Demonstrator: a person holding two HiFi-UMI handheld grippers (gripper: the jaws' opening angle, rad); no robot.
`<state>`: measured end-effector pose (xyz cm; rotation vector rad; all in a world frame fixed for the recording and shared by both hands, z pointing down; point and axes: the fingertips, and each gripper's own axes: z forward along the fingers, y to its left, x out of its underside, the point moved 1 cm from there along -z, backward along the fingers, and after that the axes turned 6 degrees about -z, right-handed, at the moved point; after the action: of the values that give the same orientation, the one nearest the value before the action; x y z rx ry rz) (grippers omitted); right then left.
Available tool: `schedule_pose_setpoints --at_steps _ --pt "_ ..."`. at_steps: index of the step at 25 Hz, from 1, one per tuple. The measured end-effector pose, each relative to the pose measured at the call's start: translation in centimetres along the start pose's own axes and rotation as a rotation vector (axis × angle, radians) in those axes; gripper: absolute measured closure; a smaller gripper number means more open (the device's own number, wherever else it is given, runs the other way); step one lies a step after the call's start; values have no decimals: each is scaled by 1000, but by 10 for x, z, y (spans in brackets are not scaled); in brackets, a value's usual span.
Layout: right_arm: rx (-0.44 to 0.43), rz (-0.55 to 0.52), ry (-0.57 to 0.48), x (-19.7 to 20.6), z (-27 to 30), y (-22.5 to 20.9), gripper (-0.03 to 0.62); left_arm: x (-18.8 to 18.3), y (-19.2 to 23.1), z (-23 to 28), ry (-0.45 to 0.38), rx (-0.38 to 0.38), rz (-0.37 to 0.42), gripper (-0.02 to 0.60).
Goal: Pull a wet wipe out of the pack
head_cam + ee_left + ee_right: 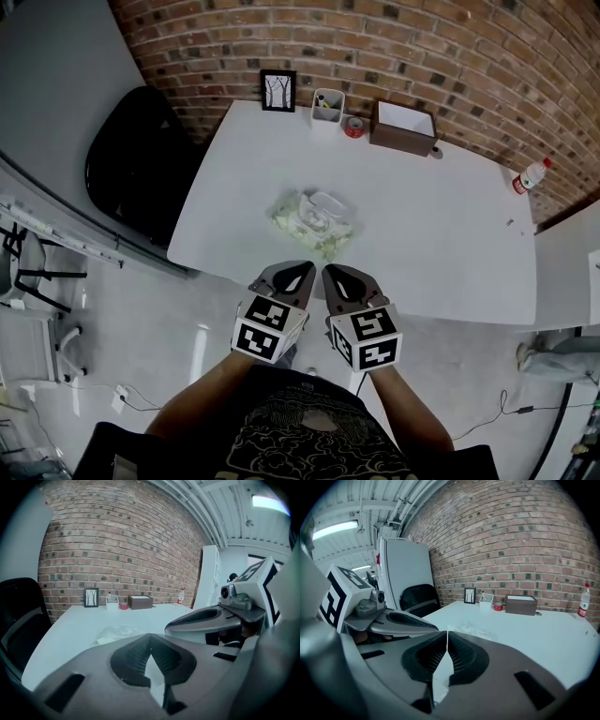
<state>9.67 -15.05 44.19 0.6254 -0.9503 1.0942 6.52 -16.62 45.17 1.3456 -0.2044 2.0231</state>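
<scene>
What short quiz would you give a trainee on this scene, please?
1. True or false: the wipe pack lies on the table, touched by neither gripper.
2. The left gripper and right gripper are: A both shut and empty; B both open; C each shut on a wipe.
3. What stands by the table's right edge?
Key: 1 true; 2 A; 3 a bottle with a red cap.

Wet wipe pack [117, 632]: near edge is hiding behind the left gripper [151, 637].
Office chair [19, 620]: picture's left edge is cropping it.
Bottle [531, 175]: label is showing too small to read.
</scene>
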Motion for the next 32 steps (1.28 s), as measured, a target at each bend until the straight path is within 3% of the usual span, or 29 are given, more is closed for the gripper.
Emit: schedule_pose_setpoints --at_steps 22,32 --pt "108 39 122 -9 90 -44 572 -30 74 48 14 61 22 569" --pt "128 56 163 1 112 -58 568 -36 93 59 -23 31 31 569"
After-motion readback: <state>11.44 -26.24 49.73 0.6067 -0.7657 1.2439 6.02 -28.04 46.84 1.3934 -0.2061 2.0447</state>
